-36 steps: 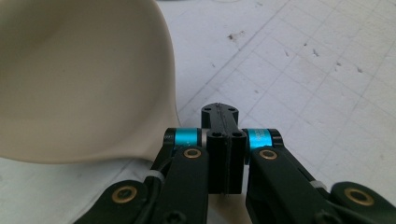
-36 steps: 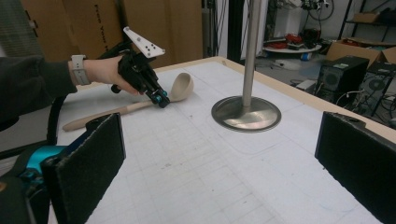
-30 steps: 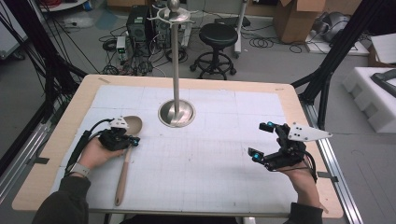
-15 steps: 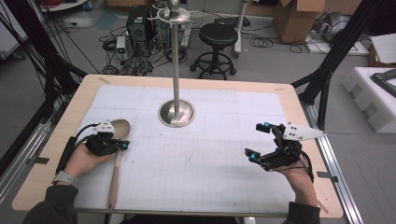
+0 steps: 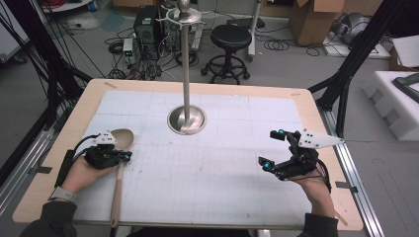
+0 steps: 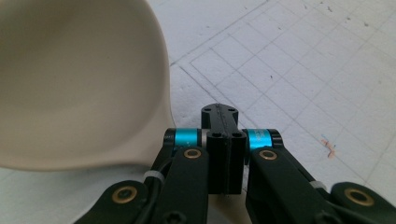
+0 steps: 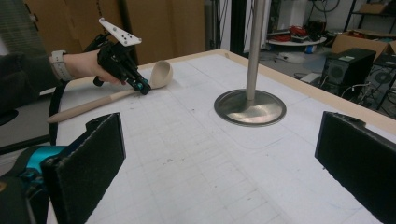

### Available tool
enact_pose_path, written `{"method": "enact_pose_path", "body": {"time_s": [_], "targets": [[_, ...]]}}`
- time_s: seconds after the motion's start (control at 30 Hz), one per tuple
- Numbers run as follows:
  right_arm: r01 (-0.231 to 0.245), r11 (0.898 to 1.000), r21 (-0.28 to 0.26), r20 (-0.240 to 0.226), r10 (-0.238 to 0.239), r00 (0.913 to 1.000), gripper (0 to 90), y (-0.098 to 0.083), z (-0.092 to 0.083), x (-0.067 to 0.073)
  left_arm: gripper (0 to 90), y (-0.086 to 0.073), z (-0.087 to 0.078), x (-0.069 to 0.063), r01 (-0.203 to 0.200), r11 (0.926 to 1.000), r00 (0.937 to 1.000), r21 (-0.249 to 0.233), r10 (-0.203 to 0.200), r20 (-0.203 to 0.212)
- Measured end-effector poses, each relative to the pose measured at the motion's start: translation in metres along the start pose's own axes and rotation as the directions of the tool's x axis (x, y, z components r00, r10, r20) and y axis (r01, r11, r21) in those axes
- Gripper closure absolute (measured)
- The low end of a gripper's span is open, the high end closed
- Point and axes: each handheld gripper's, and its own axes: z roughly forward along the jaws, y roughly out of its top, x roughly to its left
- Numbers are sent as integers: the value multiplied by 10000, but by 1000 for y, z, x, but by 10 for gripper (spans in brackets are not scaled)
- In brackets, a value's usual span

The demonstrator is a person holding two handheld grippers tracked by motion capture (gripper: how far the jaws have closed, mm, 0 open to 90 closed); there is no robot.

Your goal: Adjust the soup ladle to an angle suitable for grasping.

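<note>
Lying at the near left of the table (image 5: 316, 118): wooden ladle (image 5: 118, 168). Hovering over its neck, jaws together, gripping nothing: left gripper (image 5: 123, 156). Waiting near right, jaws apart: right gripper (image 5: 276, 148).

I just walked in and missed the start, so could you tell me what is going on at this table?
A person holds a claw in each hand over a white gridded mat. The left claw is shut at the neck of a wooden ladle lying on the mat; whether it pinches the handle cannot be told. The right claw hovers open at the other side, holding nothing. A metal stand with hooks on top waits in the middle.
</note>
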Motion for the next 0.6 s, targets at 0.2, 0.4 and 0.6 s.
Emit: {"method": "enact_pose_path", "body": {"time_s": [0.2,0.4,0.6], "targets": [[-79,9999,-82,-25,78,10000,6,0,2,-2,900,-6,-36,-18,-531,9910,9986,-1228,537,9],[21,9999,-101,-130,-22,9999,6,3,7,-1,900,-42,-61,-40,-296,9908,9988,-1321,346,355],[-35,10000,85,-173,36,9998,6,2,13,0,900,-74,-78,-65,-595,9892,9960,-1338,678,586]]}}
